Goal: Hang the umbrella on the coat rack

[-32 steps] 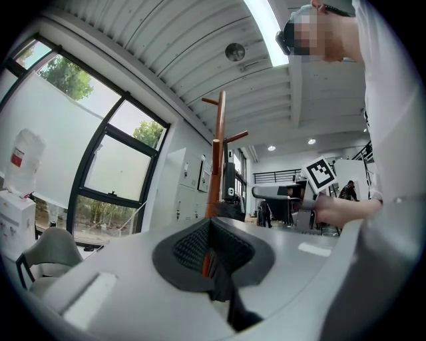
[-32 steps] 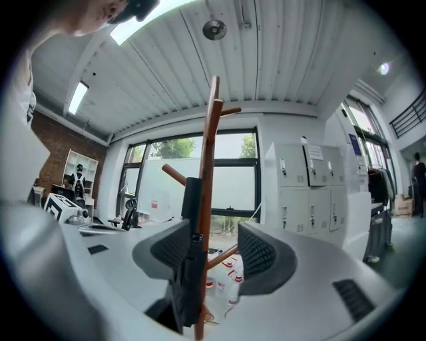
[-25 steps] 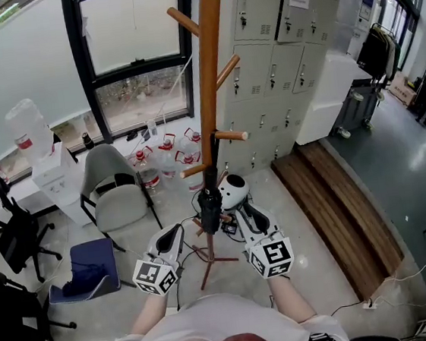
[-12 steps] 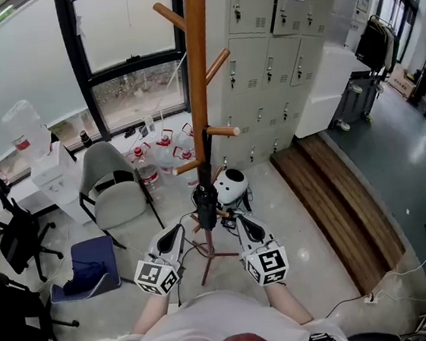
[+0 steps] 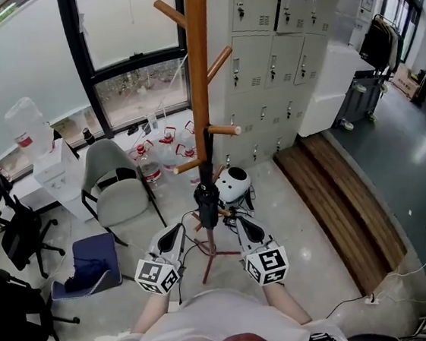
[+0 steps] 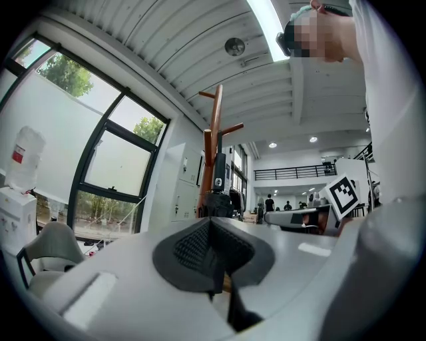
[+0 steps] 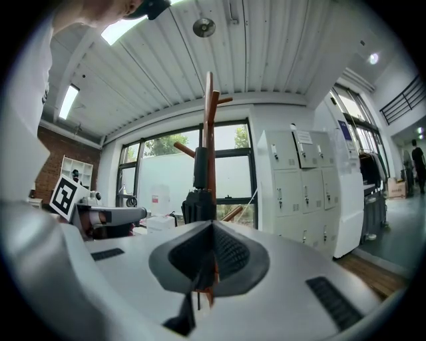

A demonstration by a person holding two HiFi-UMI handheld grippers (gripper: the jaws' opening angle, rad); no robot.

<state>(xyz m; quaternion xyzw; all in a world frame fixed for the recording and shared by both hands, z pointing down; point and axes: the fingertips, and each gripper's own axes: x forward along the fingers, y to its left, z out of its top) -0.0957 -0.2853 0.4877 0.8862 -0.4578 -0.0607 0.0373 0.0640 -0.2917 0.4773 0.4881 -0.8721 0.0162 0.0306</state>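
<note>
Head view: folded black umbrella (image 5: 207, 205) is upright just in front of the coat rack (image 5: 201, 68), low against its pole and below the lowest pegs. Left tongs (image 5: 178, 229) and right tongs (image 5: 242, 221) flank its bottom end. The actual contact is hidden behind the tong bodies.

Left gripper view: left tongs (image 6: 212, 226) are pressed together, with a thin dark strip running down out of the seam. The umbrella (image 6: 217, 174) rises straight past the tips, in line with the coat rack (image 6: 216, 113). Judged: they pinch a thin part of the umbrella, likely the strap. I cannot confirm which part.

Right gripper view: right tongs (image 7: 213, 233) are likewise closed on a thin dark and brownish sliver. The umbrella (image 7: 199, 193) is directly beyond, overlapping the coat rack (image 7: 210, 113).

Handling (judgement): compact and light. The shaft is stiff, the cloth soft and slippery, so grip the strap or handle. A floppy strap loop may need spreading to go over a peg. The loop itself is not visible in any view.
</note>
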